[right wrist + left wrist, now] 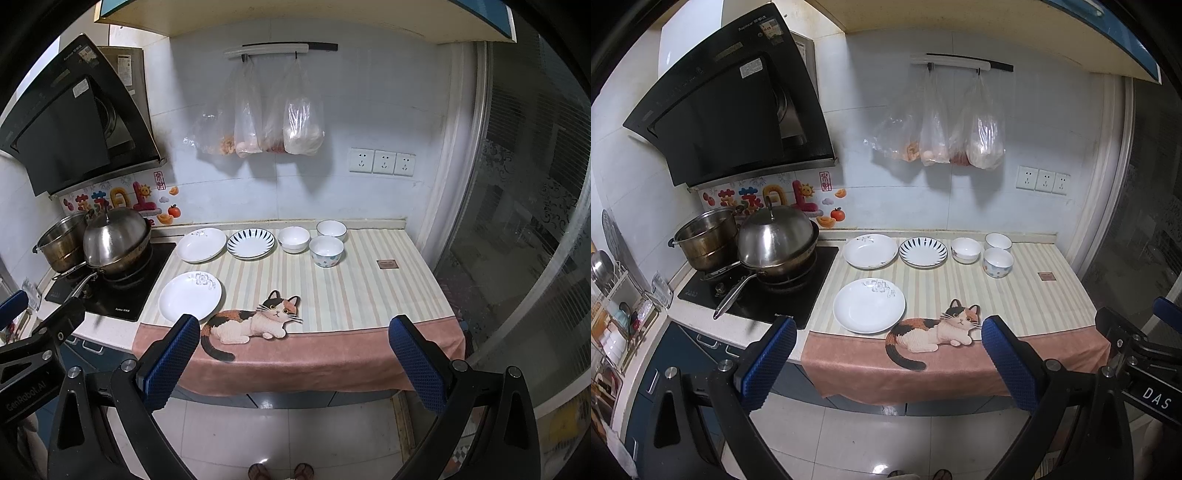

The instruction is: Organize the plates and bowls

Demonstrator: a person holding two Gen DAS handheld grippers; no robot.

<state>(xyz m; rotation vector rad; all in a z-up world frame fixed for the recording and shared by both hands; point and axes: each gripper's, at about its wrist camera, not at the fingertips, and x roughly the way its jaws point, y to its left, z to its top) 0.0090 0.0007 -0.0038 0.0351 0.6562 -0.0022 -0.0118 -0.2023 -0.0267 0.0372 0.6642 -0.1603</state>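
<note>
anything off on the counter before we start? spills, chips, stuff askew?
Nothing stands out. Three plates, the nearest by the cat print, and three bowls sit upright and apart on the striped mat. No spills or chips visible at this resolution. Both grippers are open, short of the counter.

My left gripper (888, 365) is matte black with silver screws and blue, dimpled rubber pads (768, 367) on both fingers. My right gripper (295, 365) matches it: black frame, silver screws, blue textured pads (417, 367). White lettering marks each black body: "DAS" and "GenRobot.AI". Bare toes in sandals (280, 472) show below.
</note>
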